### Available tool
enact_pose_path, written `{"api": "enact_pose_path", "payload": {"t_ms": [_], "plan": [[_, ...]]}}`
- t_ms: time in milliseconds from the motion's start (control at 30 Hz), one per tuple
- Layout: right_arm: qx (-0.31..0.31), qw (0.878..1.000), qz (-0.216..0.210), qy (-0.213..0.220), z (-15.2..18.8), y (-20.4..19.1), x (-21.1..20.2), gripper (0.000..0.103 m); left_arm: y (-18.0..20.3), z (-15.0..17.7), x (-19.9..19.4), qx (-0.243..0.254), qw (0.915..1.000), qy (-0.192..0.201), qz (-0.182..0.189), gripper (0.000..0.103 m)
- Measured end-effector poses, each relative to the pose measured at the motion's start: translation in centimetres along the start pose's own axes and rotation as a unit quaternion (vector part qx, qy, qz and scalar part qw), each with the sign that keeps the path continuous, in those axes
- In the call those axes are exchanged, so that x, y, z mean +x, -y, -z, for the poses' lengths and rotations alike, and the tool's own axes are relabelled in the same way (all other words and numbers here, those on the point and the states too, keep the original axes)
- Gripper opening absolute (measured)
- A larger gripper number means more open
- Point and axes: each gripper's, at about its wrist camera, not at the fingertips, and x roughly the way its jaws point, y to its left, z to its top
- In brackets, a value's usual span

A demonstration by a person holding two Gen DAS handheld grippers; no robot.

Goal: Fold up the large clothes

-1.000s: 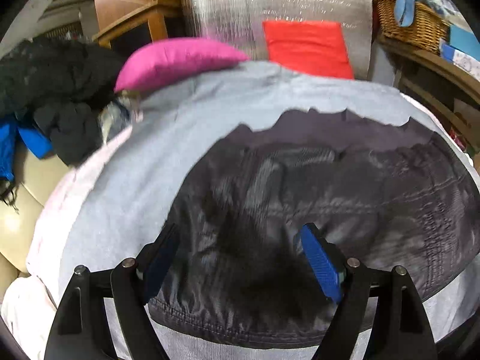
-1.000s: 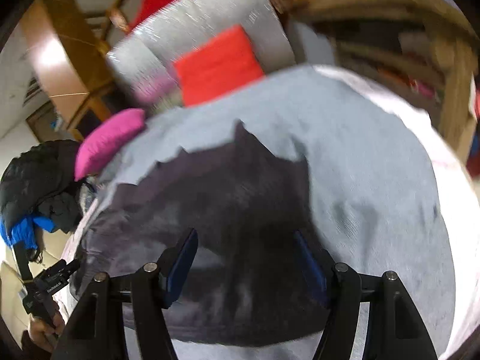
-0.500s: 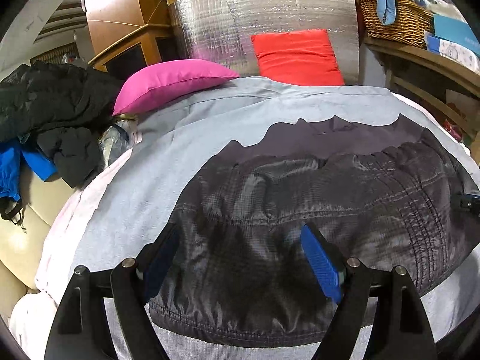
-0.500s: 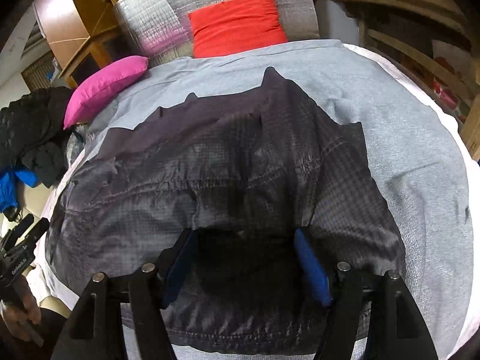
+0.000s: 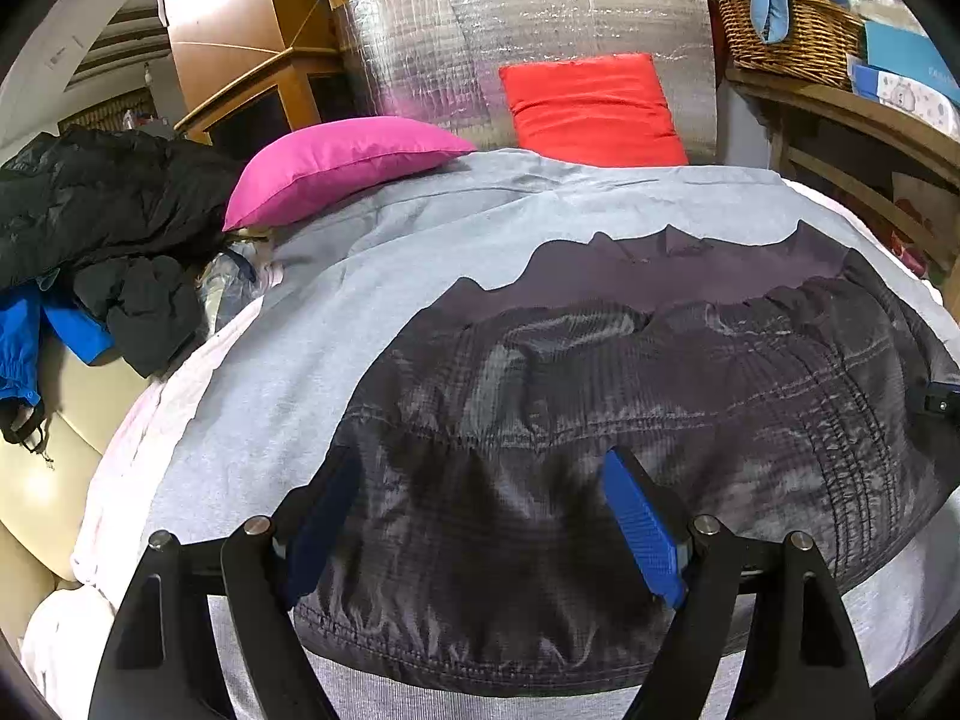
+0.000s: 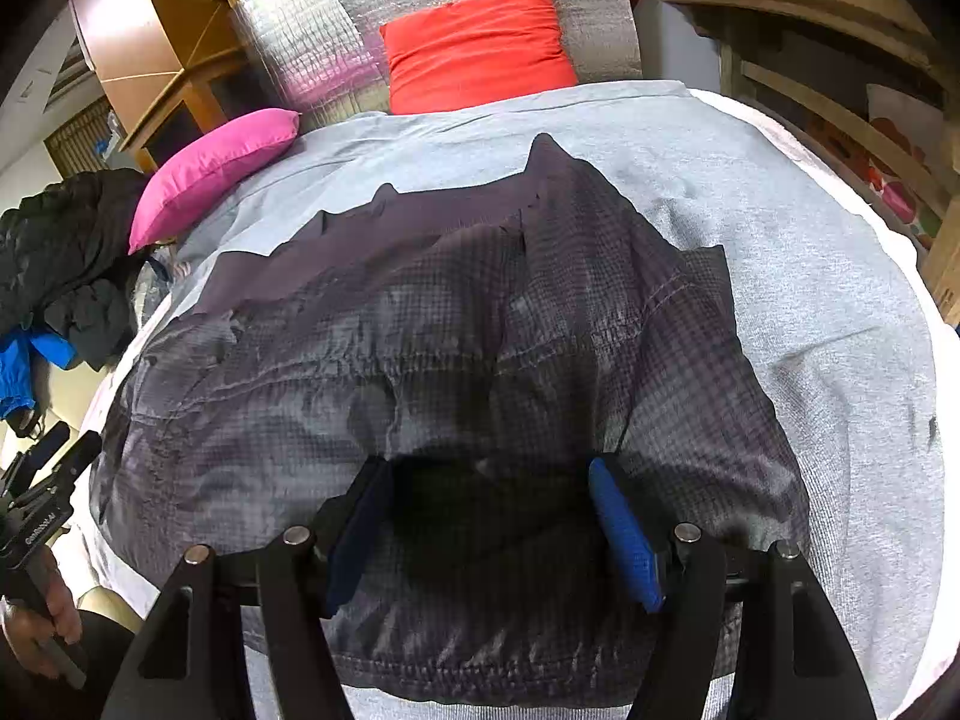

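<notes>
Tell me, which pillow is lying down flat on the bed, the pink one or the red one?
The pink pillow lies flat on the grey sheet. The red pillow stands up, leaning on the silver board.

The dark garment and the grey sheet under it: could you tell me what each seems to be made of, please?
The dark garment looks like thin synthetic ripstop: a fine grid weave with a slight sheen on its wrinkles. The grey sheet looks like matte heathered knit, probably cotton jersey.
</notes>
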Motion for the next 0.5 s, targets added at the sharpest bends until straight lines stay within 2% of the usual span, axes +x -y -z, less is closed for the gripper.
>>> {"api": "enact_pose_path", "payload": {"t_ms": [300,500], "plan": [[-0.001,1.000,0.000,0.000,0.1,0.0,-0.2,0.072,0.5,0.3,0.6,0.006,1.0000,-0.007,-0.003,0.083],[0.012,1.000,-0.009,0.003,-0.1,0.1,-0.6,0.072,-0.4,0.1,2.5,-0.011,0.9989,-0.045,0.003,0.083]]}}
